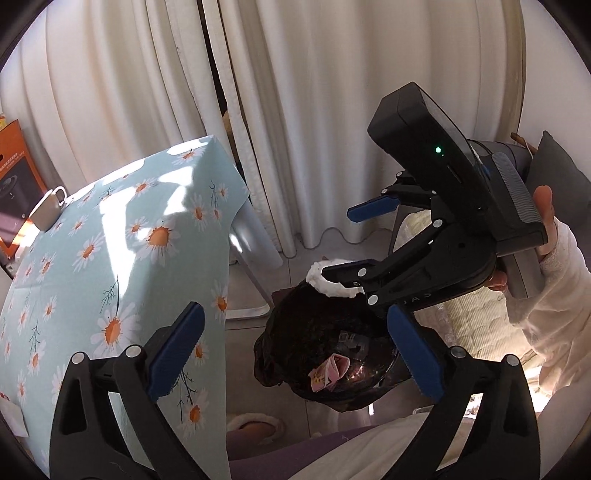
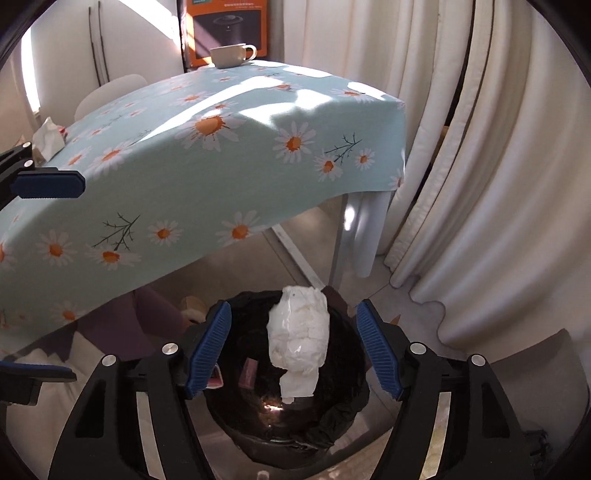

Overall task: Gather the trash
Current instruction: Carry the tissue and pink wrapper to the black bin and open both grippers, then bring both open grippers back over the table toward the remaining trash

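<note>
A black-lined trash bin (image 1: 332, 354) stands on the floor beside the table; it also shows in the right wrist view (image 2: 288, 406). A pink wrapper (image 1: 328, 373) lies inside it. A crumpled white tissue (image 2: 299, 339) hangs in the air over the bin's mouth, between the open fingers of my right gripper (image 2: 293, 347), touching neither pad. In the left wrist view the tissue (image 1: 328, 280) shows beside the right gripper (image 1: 341, 245), which hovers over the bin. My left gripper (image 1: 295, 354) is open and empty, above the table's edge and the bin.
A table with a daisy-print cloth (image 2: 207, 155) carries a white cup (image 2: 231, 55) and a crumpled tissue (image 2: 48, 138) at its left edge. An orange box (image 2: 229, 26) stands behind. Cream curtains (image 2: 480, 166) hang to the right. A slipper (image 1: 255, 428) lies on the floor.
</note>
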The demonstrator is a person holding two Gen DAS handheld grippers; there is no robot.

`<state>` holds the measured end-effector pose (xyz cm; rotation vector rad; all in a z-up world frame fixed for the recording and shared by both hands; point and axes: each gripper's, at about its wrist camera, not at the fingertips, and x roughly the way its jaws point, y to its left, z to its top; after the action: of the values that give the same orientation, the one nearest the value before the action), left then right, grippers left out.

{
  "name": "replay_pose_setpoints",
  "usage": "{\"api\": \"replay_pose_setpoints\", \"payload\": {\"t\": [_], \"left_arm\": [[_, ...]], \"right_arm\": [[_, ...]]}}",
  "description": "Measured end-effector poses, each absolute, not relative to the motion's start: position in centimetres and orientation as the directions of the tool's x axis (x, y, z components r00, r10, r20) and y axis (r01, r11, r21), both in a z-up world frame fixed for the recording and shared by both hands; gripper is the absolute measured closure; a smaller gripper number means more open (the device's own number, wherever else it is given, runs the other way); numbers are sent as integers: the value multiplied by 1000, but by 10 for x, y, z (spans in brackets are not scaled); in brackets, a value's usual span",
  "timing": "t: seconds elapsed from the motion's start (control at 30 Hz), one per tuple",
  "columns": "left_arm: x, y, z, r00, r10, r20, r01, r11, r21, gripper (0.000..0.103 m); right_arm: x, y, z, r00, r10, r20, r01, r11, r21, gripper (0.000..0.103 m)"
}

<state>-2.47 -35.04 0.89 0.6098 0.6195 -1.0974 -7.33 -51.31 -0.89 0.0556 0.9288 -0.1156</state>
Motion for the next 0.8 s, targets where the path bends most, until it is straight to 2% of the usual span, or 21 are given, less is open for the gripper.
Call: {"api": "replay_pose_setpoints", "payload": {"t": [0.03, 0.1, 0.33, 0.6, 0.8], "left_arm": [[-24, -350, 8, 329, -610, -721, 931, 338, 139, 6], [-20, -348, 6, 322, -600, -732, 929, 347, 125, 6], [-4, -330, 5, 354, -570, -741, 900, 422, 105, 6], [6, -292, 26, 416, -590, -692, 861, 501, 89, 6], [19, -256, 41, 488, -585, -648, 807, 586, 78, 6]], "right_arm": [[-73, -514, -8, 596, -75, -799, 125, 992, 0, 28], [-72, -514, -6, 608, -77, -790, 133, 991, 6, 16], [-62, -507, -2, 609, -38, -792, 113, 993, 39, 16], [-47, -481, 19, 645, 12, -764, 28, 999, 39, 15], [-28, -455, 44, 700, 84, -709, -50, 996, 68, 14]]}}
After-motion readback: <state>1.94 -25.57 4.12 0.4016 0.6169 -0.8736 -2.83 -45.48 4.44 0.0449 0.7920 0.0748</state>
